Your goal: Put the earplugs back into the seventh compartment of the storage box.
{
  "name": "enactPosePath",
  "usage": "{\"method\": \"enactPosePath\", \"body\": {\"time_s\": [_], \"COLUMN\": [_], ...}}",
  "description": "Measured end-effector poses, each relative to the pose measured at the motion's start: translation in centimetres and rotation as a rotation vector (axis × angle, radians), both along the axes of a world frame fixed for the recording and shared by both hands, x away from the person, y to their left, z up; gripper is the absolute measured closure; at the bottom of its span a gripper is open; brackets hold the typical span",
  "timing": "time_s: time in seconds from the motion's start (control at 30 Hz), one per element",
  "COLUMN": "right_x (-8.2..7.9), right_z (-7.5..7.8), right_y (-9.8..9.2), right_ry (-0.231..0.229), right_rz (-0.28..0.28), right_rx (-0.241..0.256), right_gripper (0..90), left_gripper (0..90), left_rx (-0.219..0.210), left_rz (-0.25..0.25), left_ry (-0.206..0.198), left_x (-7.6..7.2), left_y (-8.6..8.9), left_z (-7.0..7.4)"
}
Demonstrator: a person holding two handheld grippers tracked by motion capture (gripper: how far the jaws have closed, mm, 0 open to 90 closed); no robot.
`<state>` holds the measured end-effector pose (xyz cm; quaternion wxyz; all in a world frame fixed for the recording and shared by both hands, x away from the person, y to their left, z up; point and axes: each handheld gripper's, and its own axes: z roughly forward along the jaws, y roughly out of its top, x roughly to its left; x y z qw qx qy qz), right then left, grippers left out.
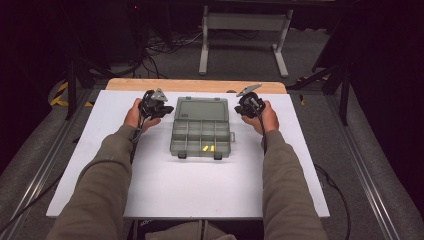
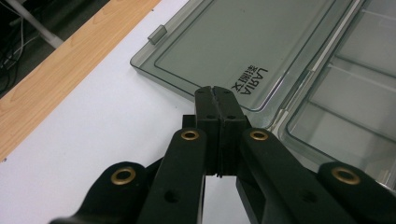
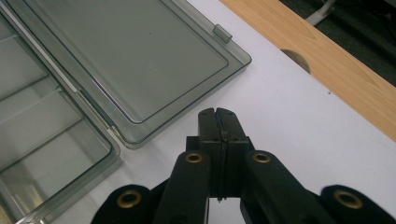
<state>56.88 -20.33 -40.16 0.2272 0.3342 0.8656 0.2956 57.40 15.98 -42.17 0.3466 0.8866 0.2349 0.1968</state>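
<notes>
- From the high view I see the box (image 1: 201, 134) lying open in the middle of the white board (image 1: 165, 185), its lid (image 1: 202, 108) folded flat on the far side and its tray toward me.
- Two small yellow pieces (image 1: 208, 148) sit in a near-row compartment of the tray, right of centre; I cannot tell what they are.
- My left gripper (image 1: 161, 110) is just beside the lid's left edge, held in the left hand (image 1: 136, 114).
- In the left gripper view, its jaws are pressed together with nothing between them, and the tips (image 2: 214, 91) hang over the lid's corner (image 2: 243, 51) near the printed "LARIA" mark (image 2: 254, 80); whether they touch the plastic I cannot tell.
- The hinge line between lid and tray (image 2: 345, 93) runs off to the right of those tips.
- My right gripper (image 1: 246, 106) is just beside the lid's right edge, held in the right hand (image 1: 265, 119).
- In the right gripper view, its jaws are likewise closed on nothing, and the tips (image 3: 217, 113) are over bare board (image 3: 289, 121), near the lid's rounded corner (image 3: 140, 60) but apart from it.
- A small latch tab (image 3: 222, 33) stands on the lid's far edge in that view, and the tray's clear compartments (image 3: 42, 135) lie at the left.
- A wooden strip (image 1: 195, 85) borders the board on the far side.
</notes>
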Motion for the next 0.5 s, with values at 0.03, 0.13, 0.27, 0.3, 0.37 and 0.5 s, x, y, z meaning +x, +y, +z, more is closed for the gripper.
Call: {"method": "enactPosePath", "body": {"time_s": [0.03,0.13,0.27,0.3,0.37,0.5], "right_x": [0.01,0.12,0.26,0.26,0.32,0.53], "right_z": [-0.01,-0.16,-0.36,-0.36,-0.47,-0.75], "right_y": [0.07,0.17,0.33,0.33,0.5,0.54], "right_ry": [-0.001,0.003,0.006,0.006,0.011,0.017], "right_rz": [0.004,0.007,0.014,0.014,0.018,0.017], "right_rx": [-0.002,-0.014,-0.028,-0.028,-0.027,-0.034], "right_gripper": [90.0,90.0,90.0,90.0,90.0,90.0], "left_gripper": [90.0,90.0,90.0,90.0,90.0,90.0], "left_rx": [0.003,0.0,0.008,0.008,0.013,0.02], "left_rz": [0.001,0.002,0.001,0.001,-0.001,-0.002], "left_ry": [-0.002,0.002,0.003,0.003,0.006,0.01], "left_x": [0.05,0.1,0.19,0.19,0.23,0.31], "left_y": [0.0,0.04,0.08,0.08,0.05,0.03], "left_z": [-0.03,-0.17,-0.2,-0.2,-0.29,-0.43]}}
